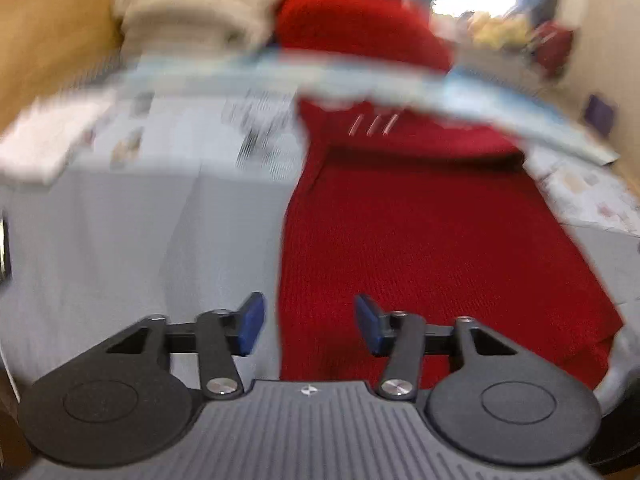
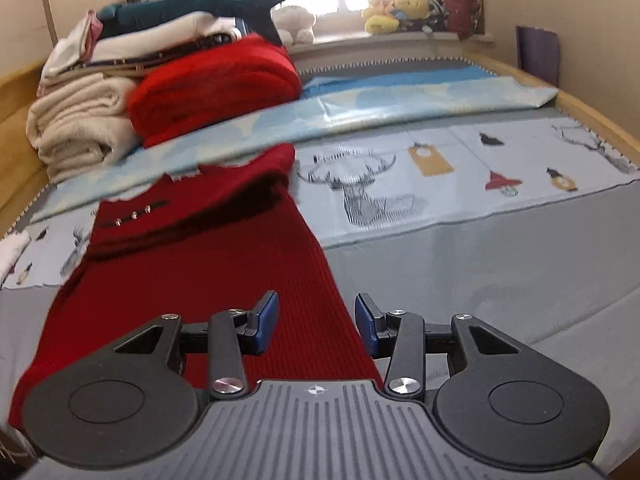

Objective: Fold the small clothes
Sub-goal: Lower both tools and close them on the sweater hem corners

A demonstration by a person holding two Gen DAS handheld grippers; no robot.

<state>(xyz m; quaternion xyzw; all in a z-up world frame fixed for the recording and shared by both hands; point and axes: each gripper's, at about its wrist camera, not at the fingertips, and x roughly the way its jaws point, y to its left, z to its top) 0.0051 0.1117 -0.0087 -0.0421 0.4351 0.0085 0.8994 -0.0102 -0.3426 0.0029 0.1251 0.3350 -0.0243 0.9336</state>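
A red ribbed knit garment (image 1: 420, 248) lies spread flat on the grey bed sheet (image 1: 100, 248), its far end folded over and showing three small buttons (image 2: 134, 215). In the blurred left wrist view my left gripper (image 1: 310, 322) hovers over the garment's left edge. Its blue pads (image 1: 252, 322) stand apart and nothing is pinched. In the right wrist view my right gripper (image 2: 316, 324) sits above the right edge of the same garment (image 2: 192, 280). Its pads (image 2: 266, 322) are also apart, with only cloth lying beneath the gap.
At the back left is a stack of folded cream blankets (image 2: 76, 128), a red blanket (image 2: 216, 80) and a shark plush (image 2: 208, 6). A light blue sheet (image 2: 400, 104) and a deer-print cover (image 2: 440, 184) cross the bed. Plush toys (image 2: 400, 10) line the windowsill. A wooden bed frame (image 2: 592, 116) borders the sides.
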